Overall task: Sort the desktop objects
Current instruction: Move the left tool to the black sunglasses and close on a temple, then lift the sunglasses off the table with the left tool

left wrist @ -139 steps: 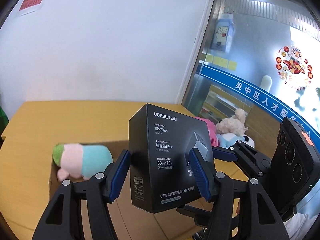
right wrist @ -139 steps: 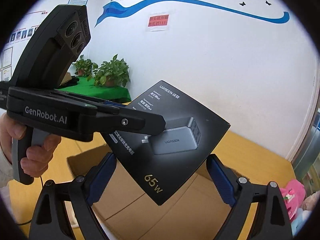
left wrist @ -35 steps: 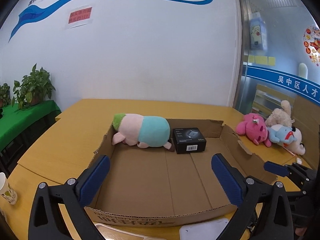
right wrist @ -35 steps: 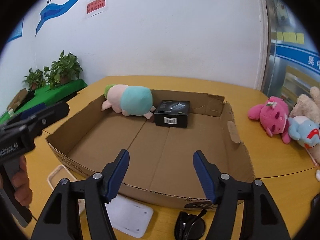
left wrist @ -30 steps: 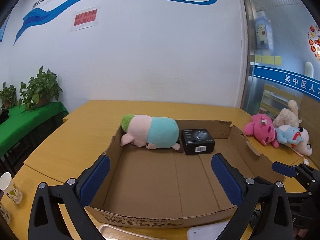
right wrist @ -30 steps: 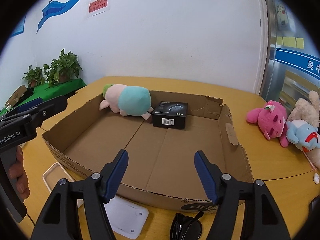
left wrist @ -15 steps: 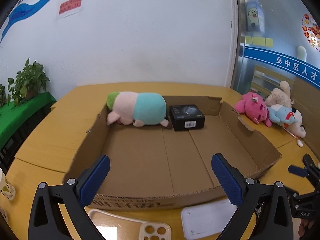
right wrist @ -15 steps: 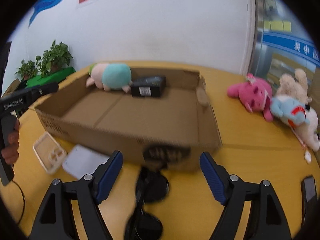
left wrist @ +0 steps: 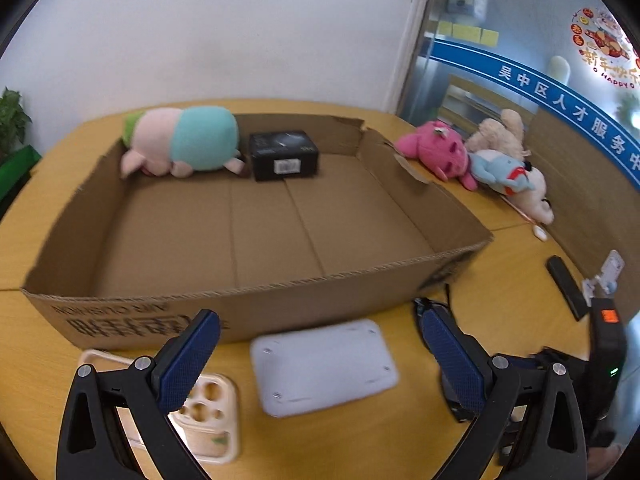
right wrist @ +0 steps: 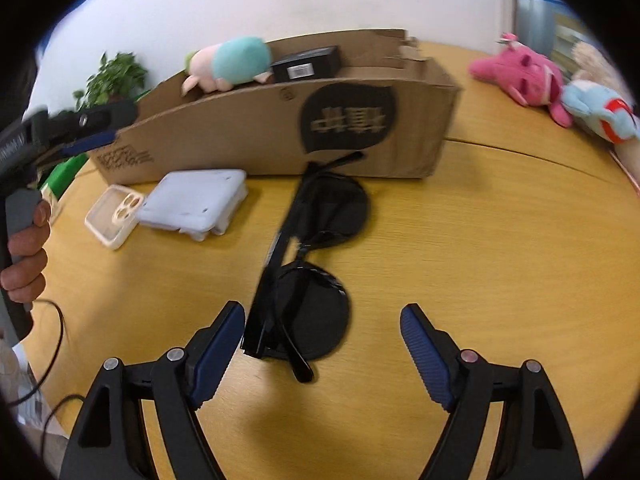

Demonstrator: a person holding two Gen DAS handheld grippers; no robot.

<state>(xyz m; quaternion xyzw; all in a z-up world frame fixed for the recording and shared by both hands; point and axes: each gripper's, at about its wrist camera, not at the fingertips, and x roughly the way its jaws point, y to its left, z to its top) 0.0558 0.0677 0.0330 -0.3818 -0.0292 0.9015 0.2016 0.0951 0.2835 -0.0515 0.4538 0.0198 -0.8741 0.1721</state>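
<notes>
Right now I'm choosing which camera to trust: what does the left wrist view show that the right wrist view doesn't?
Only the left wrist view: the cardboard box's bare floor and a black remote. Only the right wrist view: the whole black sunglasses before the open right tongs, and a hand. Both share: white pad, phone case, black carton, plush toys.

A white wall (left wrist: 248,28) stands behind the yellow wooden counter (right wrist: 500,248); a glass partition (left wrist: 520,60) with a blue band runs along its right edge.
</notes>
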